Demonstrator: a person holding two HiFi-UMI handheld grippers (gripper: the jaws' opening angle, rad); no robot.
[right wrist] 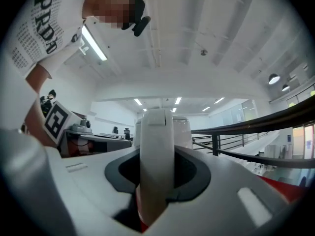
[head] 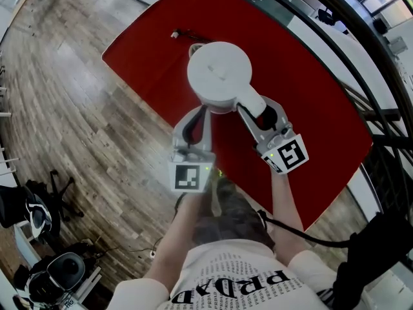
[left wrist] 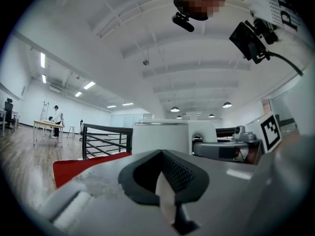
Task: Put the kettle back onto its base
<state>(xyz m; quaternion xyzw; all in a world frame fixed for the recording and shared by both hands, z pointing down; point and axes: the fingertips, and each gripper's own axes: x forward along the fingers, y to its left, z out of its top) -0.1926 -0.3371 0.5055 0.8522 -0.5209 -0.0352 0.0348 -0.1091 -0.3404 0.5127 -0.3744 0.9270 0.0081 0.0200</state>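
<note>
Both forearms reach forward from the body, bare below white sleeves. The left forearm (head: pixel 175 241) carries the left gripper (head: pixel 204 111), held level, marker cube (head: pixel 190 176) facing up at its rear. Its jaws stand tip to tip with nothing between them. To its right, the right forearm (head: pixel 288 206) carries the right gripper (head: pixel 255 108), angled inward toward the left one. Its jaws are clamped on the kettle handle (right wrist: pixel 156 146), one pad on each side.

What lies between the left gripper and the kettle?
Nothing: in the left gripper view the kettle stands straight ahead of the left gripper, with no object between.
</note>
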